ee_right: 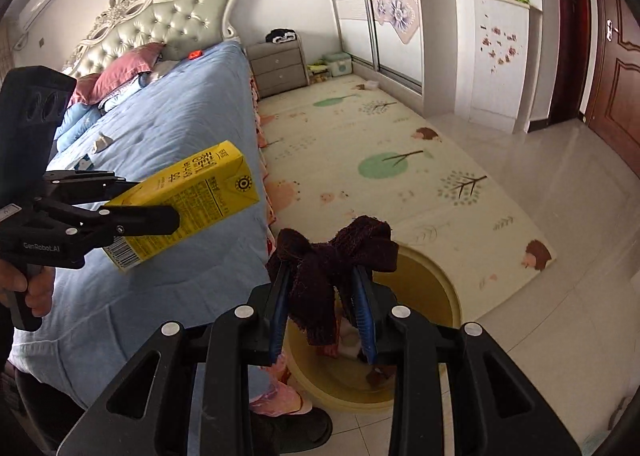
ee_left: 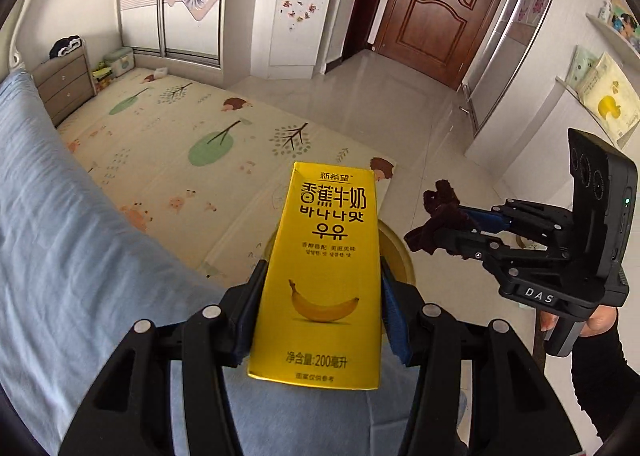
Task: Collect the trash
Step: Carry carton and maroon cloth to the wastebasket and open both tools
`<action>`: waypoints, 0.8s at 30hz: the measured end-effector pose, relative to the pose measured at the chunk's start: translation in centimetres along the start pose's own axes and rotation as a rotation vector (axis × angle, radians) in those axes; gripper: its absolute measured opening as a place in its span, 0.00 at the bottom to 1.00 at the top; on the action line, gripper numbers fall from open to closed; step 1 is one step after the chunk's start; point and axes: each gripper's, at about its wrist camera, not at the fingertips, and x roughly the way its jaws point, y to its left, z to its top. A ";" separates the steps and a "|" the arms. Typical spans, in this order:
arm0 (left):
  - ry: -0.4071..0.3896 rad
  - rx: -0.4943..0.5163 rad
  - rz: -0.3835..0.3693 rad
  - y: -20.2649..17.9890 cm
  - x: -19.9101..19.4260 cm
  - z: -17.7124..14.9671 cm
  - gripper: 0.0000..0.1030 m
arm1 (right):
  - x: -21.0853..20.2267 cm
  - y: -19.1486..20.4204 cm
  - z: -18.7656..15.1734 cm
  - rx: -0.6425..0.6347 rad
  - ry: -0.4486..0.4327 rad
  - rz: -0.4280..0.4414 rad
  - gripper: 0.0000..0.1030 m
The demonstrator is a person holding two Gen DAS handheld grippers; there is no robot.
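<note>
My left gripper (ee_left: 320, 288) is shut on a yellow banana-milk carton (ee_left: 324, 272), held upright in its jaws above the bed edge; the gripper (ee_right: 160, 200) and carton (ee_right: 192, 196) also show in the right wrist view. My right gripper (ee_right: 324, 288) is shut on a dark maroon rag (ee_right: 332, 256), which hangs over the yellow bin (ee_right: 436, 292) on the floor. In the left wrist view the right gripper (ee_left: 448, 232) holds the rag (ee_left: 436, 216) to the right of the carton, with the bin's rim (ee_left: 400, 252) partly hidden behind the carton.
A bed with a blue cover (ee_right: 168, 128) lies to the left. A patterned play mat (ee_right: 400, 168) covers the floor beside it. A grey nightstand (ee_right: 278, 64), a white cabinet (ee_right: 496, 56) and a brown door (ee_left: 436, 4) stand further off. A slippered foot (ee_right: 292, 420) is beside the bin.
</note>
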 end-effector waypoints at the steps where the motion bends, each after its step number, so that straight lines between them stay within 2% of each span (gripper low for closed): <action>1: 0.012 0.003 -0.008 -0.3 0.8 0.5 0.51 | 0.4 -0.6 -0.2 0.012 0.012 0.000 0.28; 4: 0.043 0.004 -0.032 -0.9 3.1 1.9 0.51 | 1.8 -1.9 -0.5 0.028 0.039 -0.007 0.29; 5: 0.056 -0.002 -0.043 -1.0 3.9 2.3 0.52 | 2.2 -2.4 -0.6 0.028 0.046 -0.014 0.32; 6: 0.076 -0.009 -0.054 -1.0 4.7 2.8 0.56 | 2.6 -2.6 -0.6 0.025 0.055 -0.026 0.38; 7: 0.090 -0.017 -0.055 -1.0 5.3 3.3 0.65 | 3.0 -2.7 -0.6 0.016 0.063 -0.048 0.44; 8: 0.097 -0.029 -0.044 -1.0 6.0 3.7 0.87 | 3.4 -2.9 -0.7 0.010 0.063 -0.088 0.60; 9: 0.090 -0.039 -0.031 -1.1 6.4 4.0 0.89 | 3.6 -3.0 -1.0 0.006 0.059 -0.125 0.68; 11: 0.104 -0.035 -0.044 -1.5 7.2 4.2 0.89 | 3.9 -3.2 -1.6 0.000 0.063 -0.142 0.68; 17: 0.077 0.039 0.006 -3.0 6.6 3.6 0.89 | 3.2 -4.7 -3.2 0.068 0.067 -0.087 0.67; 21: 0.039 0.044 -0.011 -3.2 5.1 3.1 0.89 | 1.7 -5.0 -2.7 0.102 0.021 -0.064 0.67; 24: 0.008 0.054 0.017 -3.4 3.5 2.5 0.89 | -0.2 -4.4 -1.8 0.114 -0.030 -0.027 0.67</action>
